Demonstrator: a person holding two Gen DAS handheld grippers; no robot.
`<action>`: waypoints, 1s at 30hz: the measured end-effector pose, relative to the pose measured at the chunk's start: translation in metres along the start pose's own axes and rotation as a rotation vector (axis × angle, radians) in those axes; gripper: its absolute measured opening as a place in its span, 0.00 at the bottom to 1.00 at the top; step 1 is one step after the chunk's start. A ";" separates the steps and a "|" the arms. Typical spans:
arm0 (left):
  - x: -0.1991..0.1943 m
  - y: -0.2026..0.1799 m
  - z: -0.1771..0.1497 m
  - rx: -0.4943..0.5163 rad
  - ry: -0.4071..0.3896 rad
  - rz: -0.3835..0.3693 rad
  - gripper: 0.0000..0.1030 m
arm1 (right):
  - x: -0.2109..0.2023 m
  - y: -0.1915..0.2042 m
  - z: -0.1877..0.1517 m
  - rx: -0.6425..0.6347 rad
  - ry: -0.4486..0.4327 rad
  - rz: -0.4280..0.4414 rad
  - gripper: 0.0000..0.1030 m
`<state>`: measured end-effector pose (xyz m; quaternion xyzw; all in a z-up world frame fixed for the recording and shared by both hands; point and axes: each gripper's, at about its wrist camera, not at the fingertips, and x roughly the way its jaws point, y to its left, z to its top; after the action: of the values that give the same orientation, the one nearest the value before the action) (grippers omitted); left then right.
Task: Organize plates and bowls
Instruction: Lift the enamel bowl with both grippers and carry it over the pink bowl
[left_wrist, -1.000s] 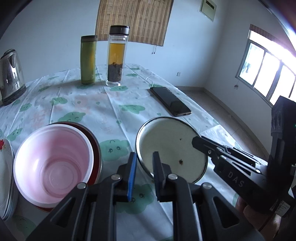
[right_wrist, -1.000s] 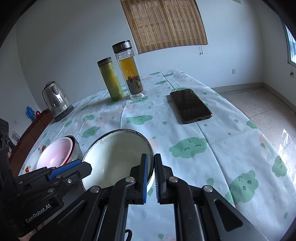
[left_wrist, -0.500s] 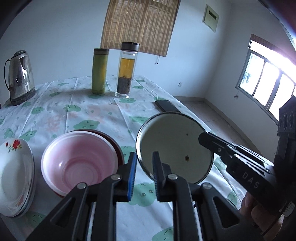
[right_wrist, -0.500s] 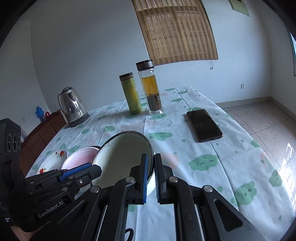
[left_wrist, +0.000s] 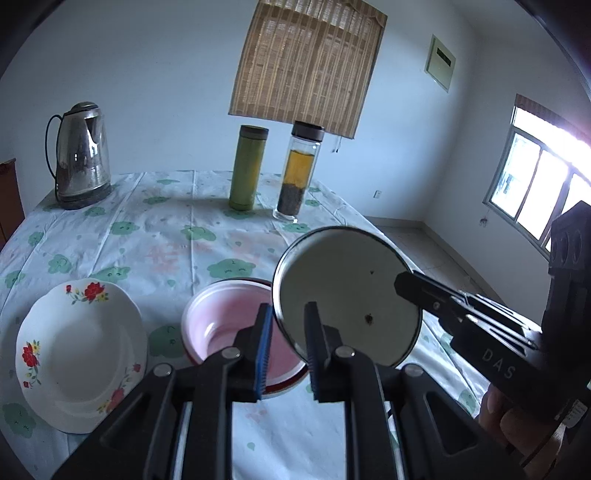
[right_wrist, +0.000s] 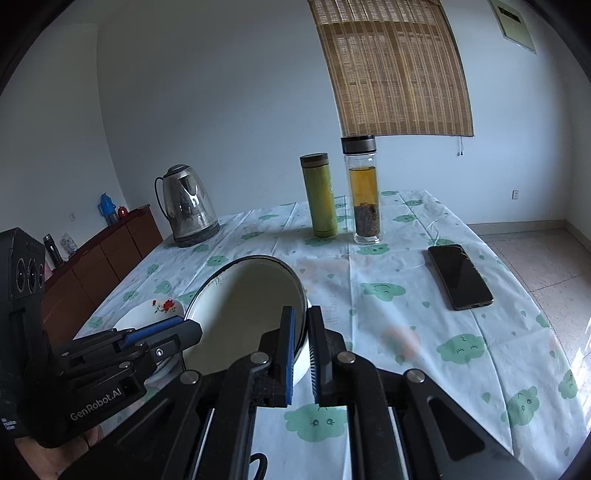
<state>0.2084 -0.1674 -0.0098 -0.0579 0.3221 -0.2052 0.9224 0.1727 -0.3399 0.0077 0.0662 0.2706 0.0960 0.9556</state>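
Both grippers hold a white enamel bowl with a dark rim (left_wrist: 347, 295) up in the air, tilted. My left gripper (left_wrist: 289, 325) is shut on its near-left rim. My right gripper (right_wrist: 301, 332) is shut on the opposite rim of the bowl (right_wrist: 247, 310). Below it on the table, a pink bowl (left_wrist: 225, 325) sits nested in a red bowl (left_wrist: 284, 386). A white floral plate (left_wrist: 77, 354) lies to the left; its edge also shows in the right wrist view (right_wrist: 147, 312).
A steel kettle (left_wrist: 79, 155) stands at the back left. A green flask (left_wrist: 247, 168) and a glass tea bottle (left_wrist: 299, 173) stand at the back middle. A black phone (right_wrist: 460, 277) lies on the right of the cloud-print tablecloth (right_wrist: 406, 314). A wooden cabinet (right_wrist: 99, 254) stands left.
Both grippers have lifted the enamel bowl off the table and carried it left, so it now hangs over the pink bowl. The floral plate has come into view.
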 end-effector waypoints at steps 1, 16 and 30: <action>-0.002 0.004 0.001 -0.005 -0.004 0.004 0.14 | 0.002 0.004 0.000 -0.006 0.002 0.002 0.08; 0.004 0.040 0.009 -0.020 -0.004 0.054 0.14 | 0.039 0.030 0.006 -0.045 0.045 0.021 0.08; 0.008 0.049 0.008 -0.023 -0.013 0.069 0.14 | 0.057 0.032 -0.003 -0.041 0.074 0.031 0.09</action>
<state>0.2354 -0.1265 -0.0196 -0.0587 0.3201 -0.1692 0.9303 0.2140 -0.2964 -0.0177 0.0471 0.3027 0.1188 0.9445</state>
